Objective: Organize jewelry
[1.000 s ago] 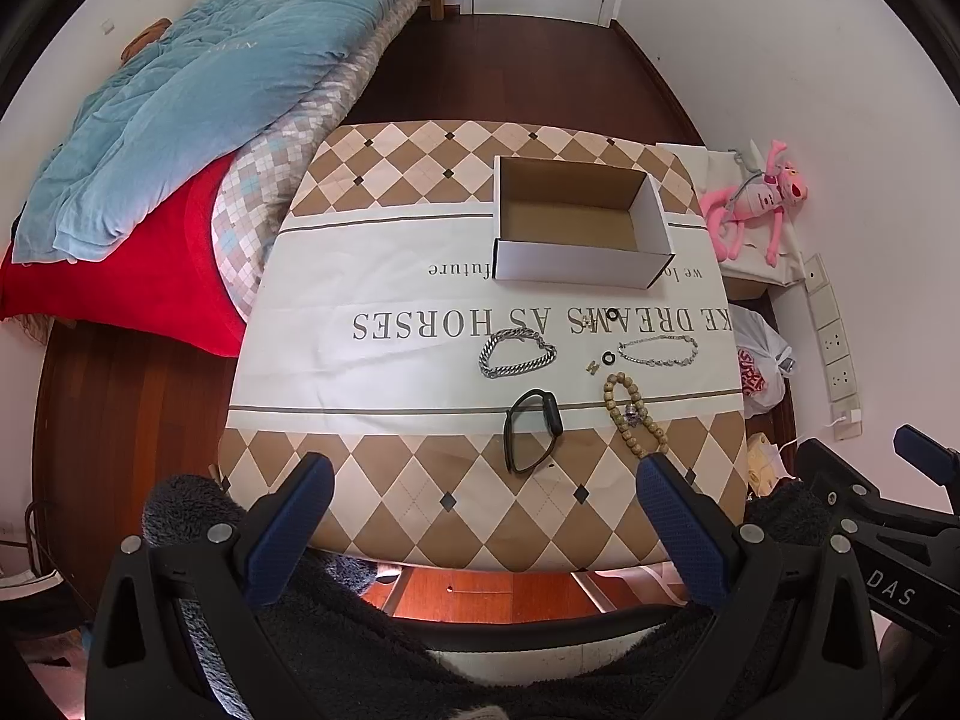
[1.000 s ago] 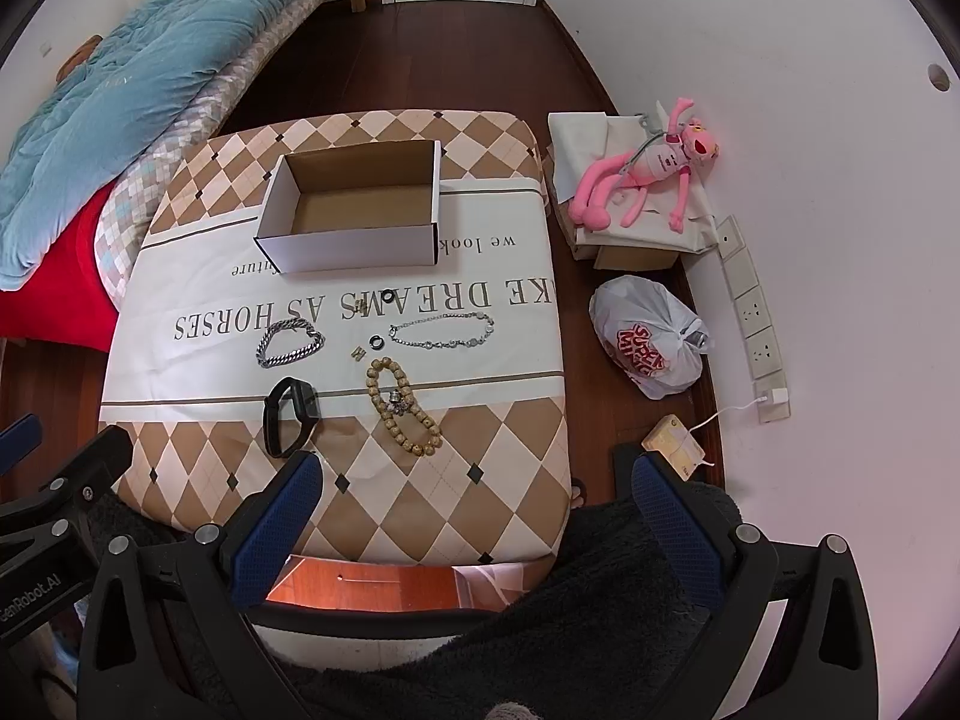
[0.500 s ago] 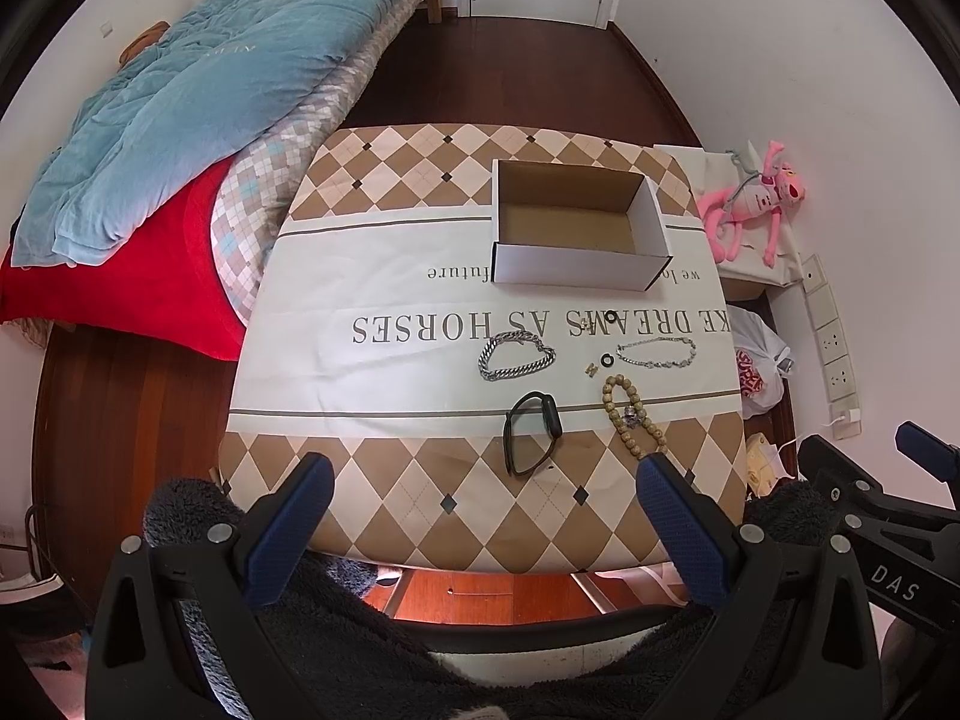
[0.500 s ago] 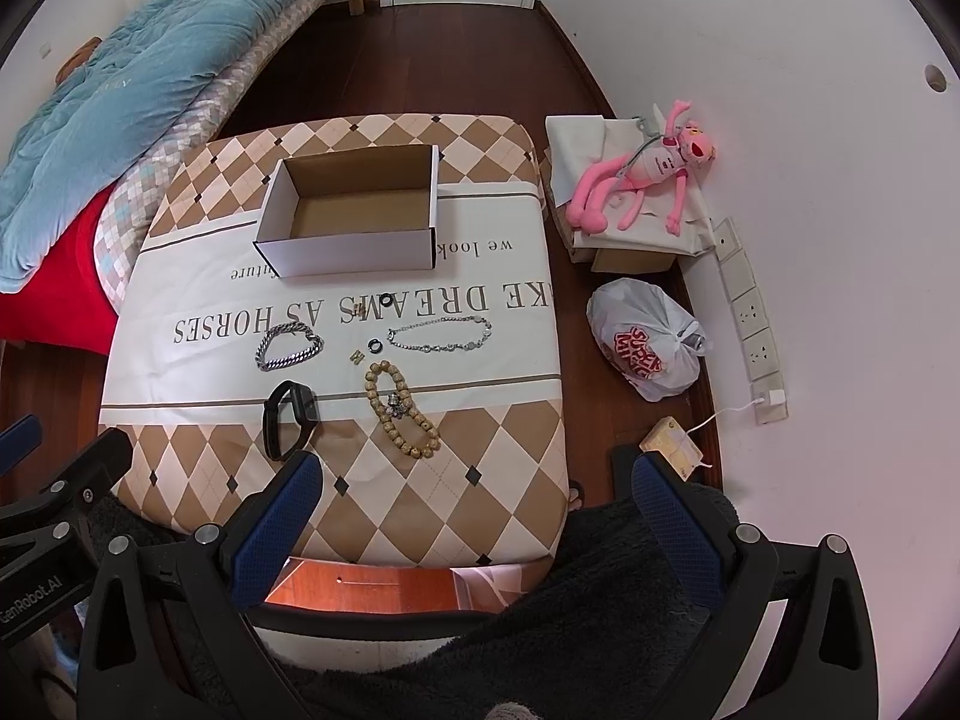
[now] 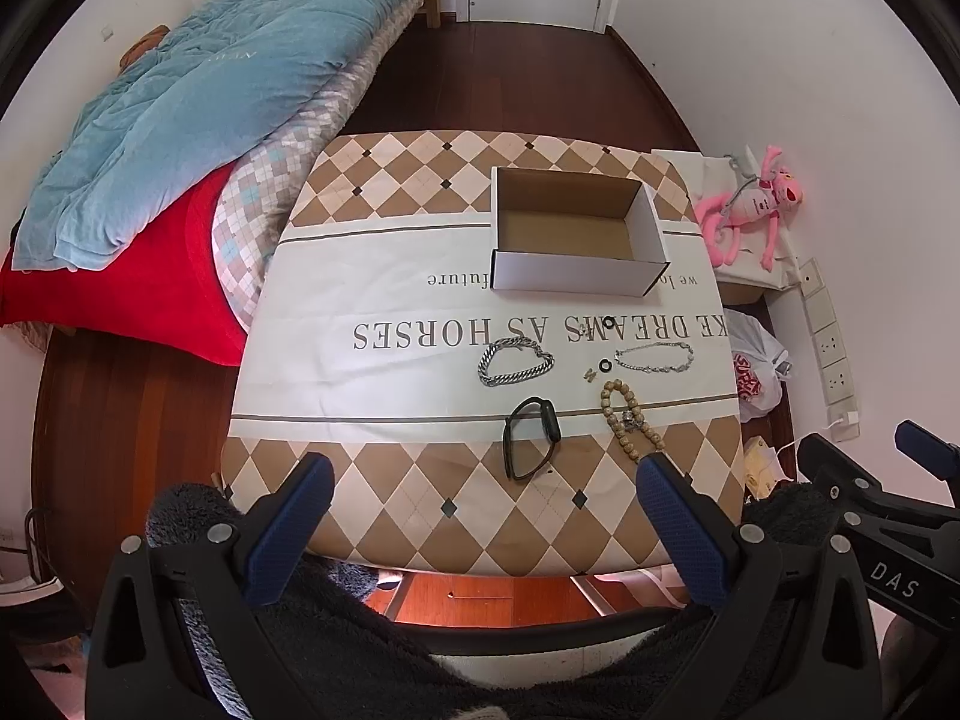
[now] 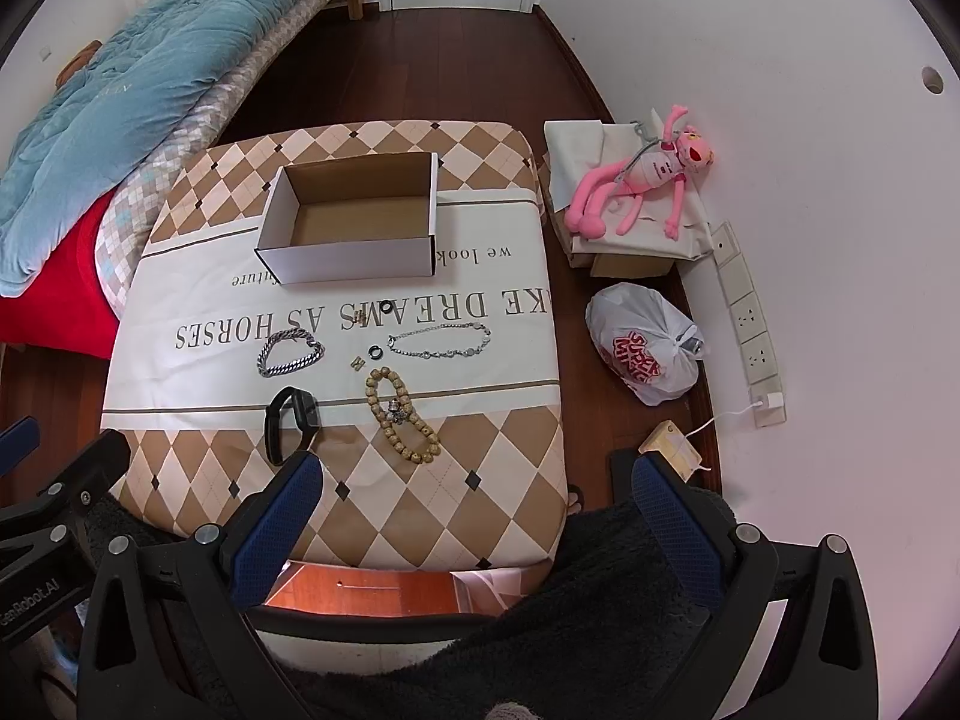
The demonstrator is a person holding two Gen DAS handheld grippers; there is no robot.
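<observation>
An empty white cardboard box [image 5: 576, 234] [image 6: 354, 222] stands at the far part of a table with a diamond-patterned cloth [image 5: 420, 498] [image 6: 456, 498]. In front of it lie a chunky silver chain bracelet [image 5: 515, 362] [image 6: 290, 353], a thin silver chain [image 5: 654, 357] [image 6: 441, 341], a black watch band [image 5: 531, 437] [image 6: 290, 421], a wooden bead string [image 5: 627, 420] [image 6: 401, 414], two small black rings [image 5: 603, 365] [image 6: 376, 351] and small gold pieces. My left gripper [image 5: 480, 516] and right gripper [image 6: 474, 516] are open, empty, held high near the table's front edge.
A bed with a blue quilt [image 5: 198, 102] and red blanket stands left of the table. Right of it on the floor are a pink plush toy [image 6: 642, 180] on boxes, a white plastic bag [image 6: 645, 351] and wall sockets. Dark wooden floor lies beyond.
Both views have shifted only slightly; the jewelry and box have not moved, and both grippers stay open.
</observation>
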